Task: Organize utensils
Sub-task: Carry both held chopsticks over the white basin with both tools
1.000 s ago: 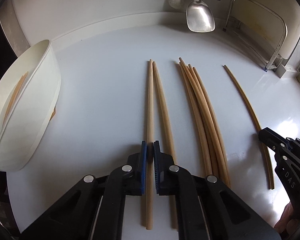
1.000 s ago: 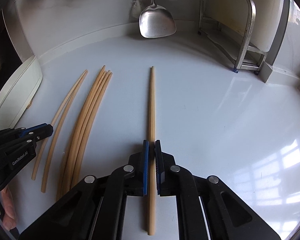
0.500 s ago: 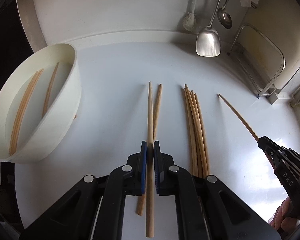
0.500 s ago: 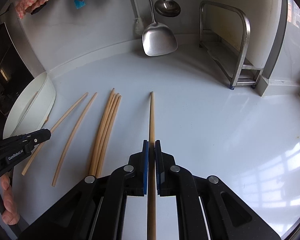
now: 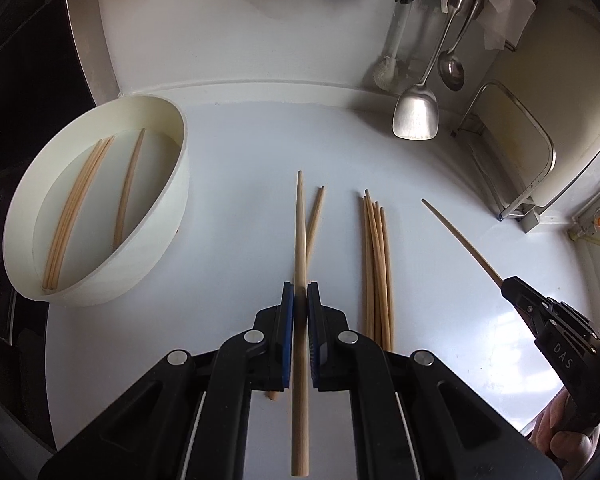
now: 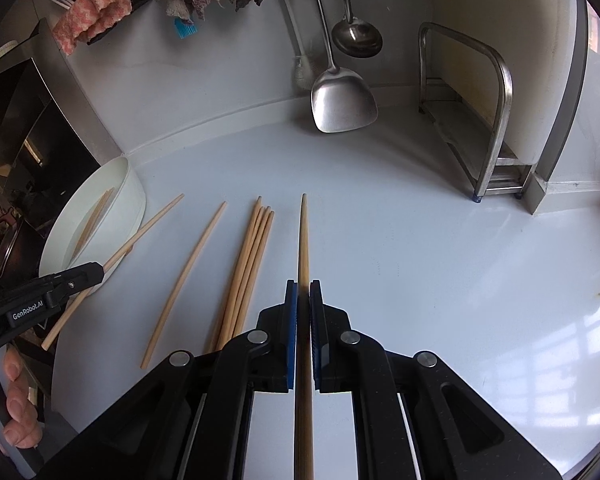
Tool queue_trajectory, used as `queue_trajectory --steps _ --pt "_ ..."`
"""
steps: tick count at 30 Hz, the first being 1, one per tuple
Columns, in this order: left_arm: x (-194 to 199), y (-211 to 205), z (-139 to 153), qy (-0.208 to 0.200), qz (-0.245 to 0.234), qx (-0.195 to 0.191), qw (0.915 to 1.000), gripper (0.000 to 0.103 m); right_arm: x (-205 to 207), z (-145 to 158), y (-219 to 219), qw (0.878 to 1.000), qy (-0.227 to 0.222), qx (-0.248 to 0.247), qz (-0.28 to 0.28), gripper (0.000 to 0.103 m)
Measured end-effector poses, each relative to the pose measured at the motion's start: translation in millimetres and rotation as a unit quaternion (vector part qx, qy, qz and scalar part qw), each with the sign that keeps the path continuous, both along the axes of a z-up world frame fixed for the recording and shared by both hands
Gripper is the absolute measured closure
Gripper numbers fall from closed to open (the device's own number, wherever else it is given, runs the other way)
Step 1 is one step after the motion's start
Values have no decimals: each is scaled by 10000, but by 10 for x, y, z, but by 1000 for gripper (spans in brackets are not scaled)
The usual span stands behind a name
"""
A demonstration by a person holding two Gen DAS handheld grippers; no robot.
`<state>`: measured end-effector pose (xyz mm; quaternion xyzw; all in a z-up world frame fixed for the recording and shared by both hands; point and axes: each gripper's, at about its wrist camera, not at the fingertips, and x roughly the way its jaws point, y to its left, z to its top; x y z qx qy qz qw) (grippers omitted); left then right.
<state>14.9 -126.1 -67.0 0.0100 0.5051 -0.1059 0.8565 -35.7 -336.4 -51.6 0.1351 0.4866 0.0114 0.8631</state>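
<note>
Both claws are clamped: left gripper (image 5: 300,292) pinches one chopstick (image 5: 300,220), right gripper (image 6: 303,288) another chopstick (image 6: 303,236), seemingly clear of the counter (image 6: 420,240); bundle (image 5: 376,264) lies between.

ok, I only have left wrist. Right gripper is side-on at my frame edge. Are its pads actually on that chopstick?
Observer: Yes. Right wrist shows the right gripper shut on the right-held chopstick, both blue pads against it.
Operator: And the loose one half hidden behind my held stick?
Observer: From there the loose chopstick shows whole. It lies alone on the counter, between the left-held chopstick in the left gripper and the bundle, touching neither.
</note>
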Motion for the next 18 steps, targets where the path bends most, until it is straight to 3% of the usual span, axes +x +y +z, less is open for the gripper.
queue_trajectory --steps 10,18 --pt "-45 296 490 -379 258 -177 9988 96 107 373 305 9984 -450 -43 333 97" --pt "209 1182 760 -714 691 -241 9948 96 472 690 1130 9927 -896 -61 805 97"
